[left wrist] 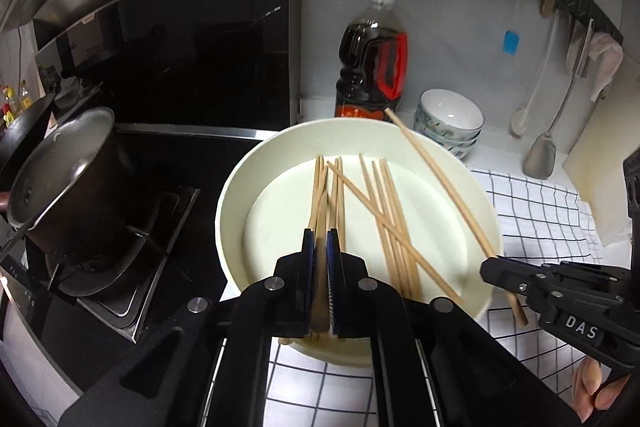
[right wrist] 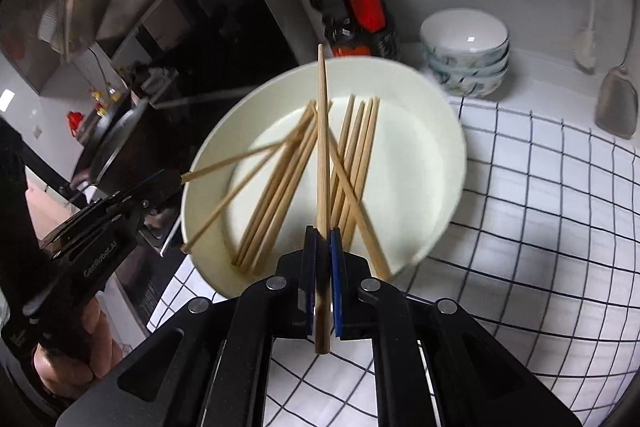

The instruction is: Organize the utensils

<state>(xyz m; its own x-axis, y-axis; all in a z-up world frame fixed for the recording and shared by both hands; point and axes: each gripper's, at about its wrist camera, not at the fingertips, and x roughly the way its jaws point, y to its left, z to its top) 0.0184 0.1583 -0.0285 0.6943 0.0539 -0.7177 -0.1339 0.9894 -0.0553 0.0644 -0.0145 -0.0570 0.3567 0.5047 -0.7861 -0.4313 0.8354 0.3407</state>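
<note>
Landmark: the round cream-white shallow plate (left wrist: 240, 195), resting partly on a white cloth with a black grid pattern (left wrist: 536, 203).

Left of the plate, the left wrist view shows a steel saucepan with a dark outer wall (left wrist: 60, 171) on a black gas hob (left wrist: 132, 291); the right wrist view shows only a dark blurred edge of this area.

Over the plate's near rim, the left gripper (left wrist: 321, 243) has its blue-padded jaws pressed onto a held light wooden chopstick (left wrist: 317, 195), whose far end reaches the plate floor. In the right wrist view the same gripper (right wrist: 176, 179) enters from the plate's left and a chopstick projects from its tip across the rim.

On the plate floor lie the loose wooden chopsticks (left wrist: 390, 223), several roughly parallel and one crossing them diagonally.

Behind the plate stands a clear plastic bottle of dark liquid with a red cap and red label (left wrist: 372, 59); right of that, a stack of white patterned bowls (left wrist: 448, 119).

At the plate's right rim, the right gripper (right wrist: 323, 239) pinches a single raised wooden chopstick (right wrist: 322, 147) between closed jaws; its own view shows the stick running straight ahead over the plate. The left wrist view shows the gripper (left wrist: 490, 269) from the side, the stick slanting across the rim.

Farther right, a grey metal spatula (left wrist: 542, 157) hangs at the wall.
</note>
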